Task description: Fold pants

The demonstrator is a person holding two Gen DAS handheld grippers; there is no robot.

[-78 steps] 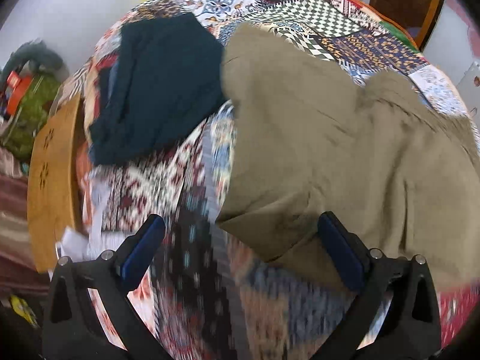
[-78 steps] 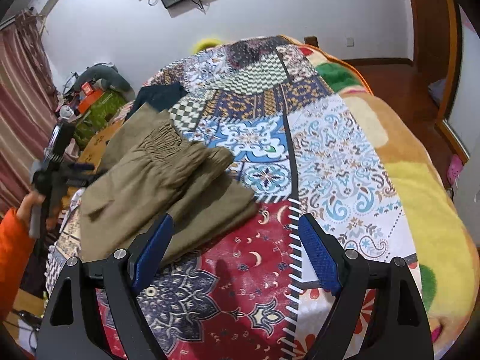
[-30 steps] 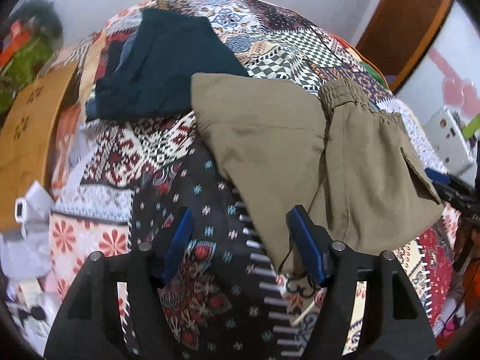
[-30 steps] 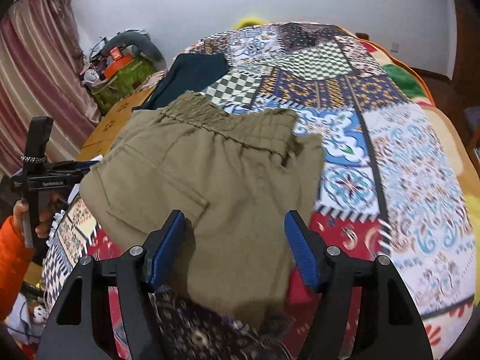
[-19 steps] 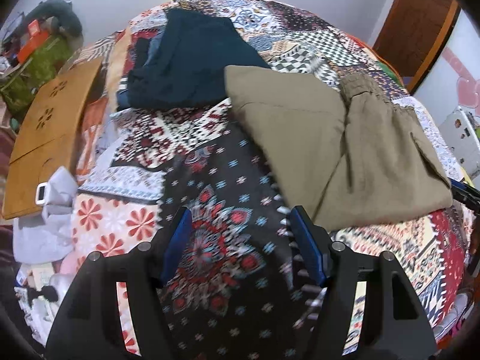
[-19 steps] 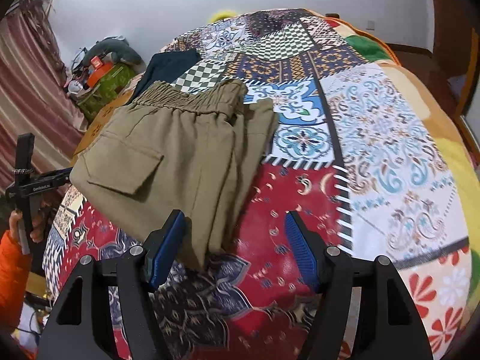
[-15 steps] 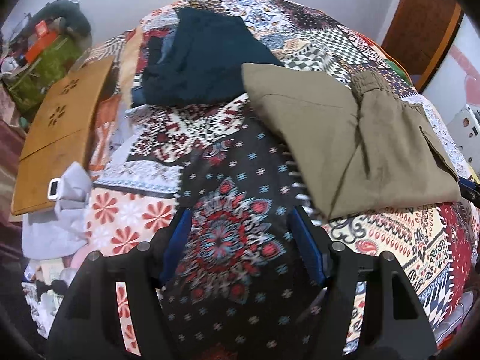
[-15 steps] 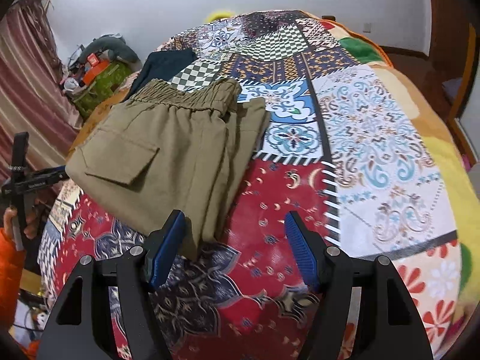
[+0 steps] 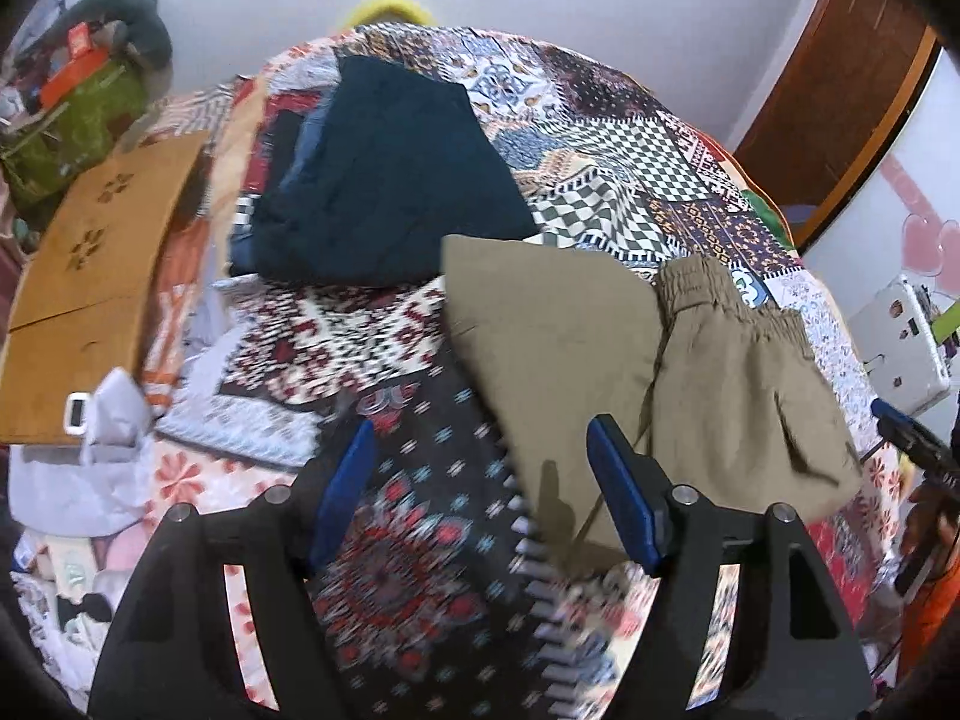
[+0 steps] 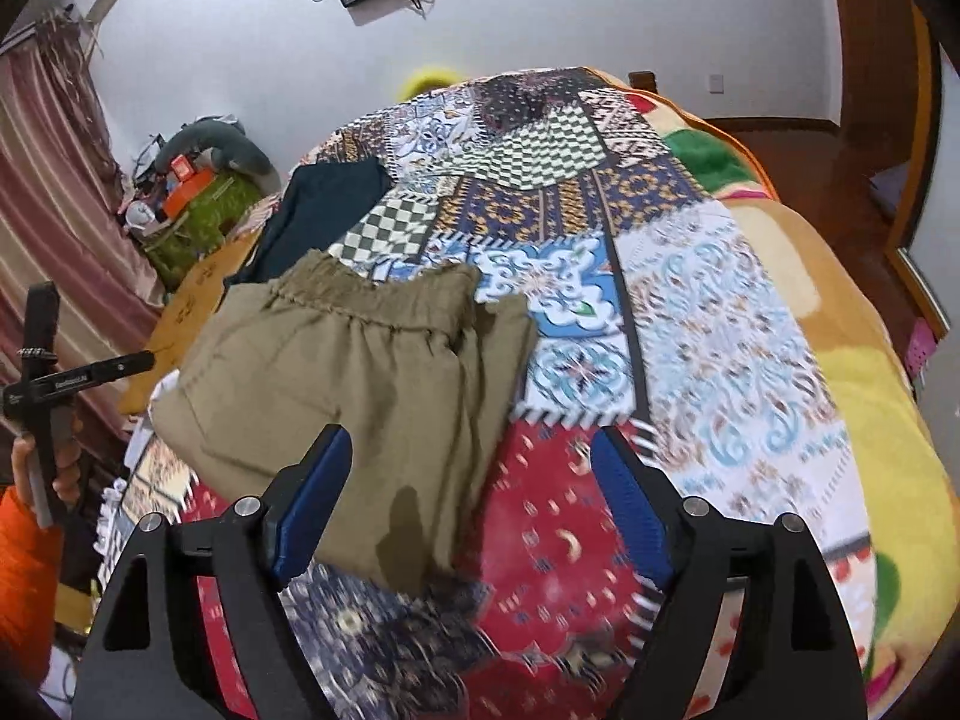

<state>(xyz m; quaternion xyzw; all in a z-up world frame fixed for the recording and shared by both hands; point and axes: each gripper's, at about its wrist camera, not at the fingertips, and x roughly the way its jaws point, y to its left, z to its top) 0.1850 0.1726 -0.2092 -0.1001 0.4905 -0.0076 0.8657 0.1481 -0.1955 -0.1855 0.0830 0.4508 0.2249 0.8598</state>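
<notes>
Folded olive pants flat on the patchwork quilt; both grippers wide open and empty.

Left gripper: jaws fully spread, holding nothing. The pants lie from 12 to 2 o'clock of it, their near hem just behind the right fingertip. A dark teal garment lies at 11 o'clock, touching the pants' far corner.
Right gripper: jaws fully spread, holding nothing. The pants extend from 12 to 10 o'clock, elastic waistband farthest away, near edge between the fingertips.
</notes>
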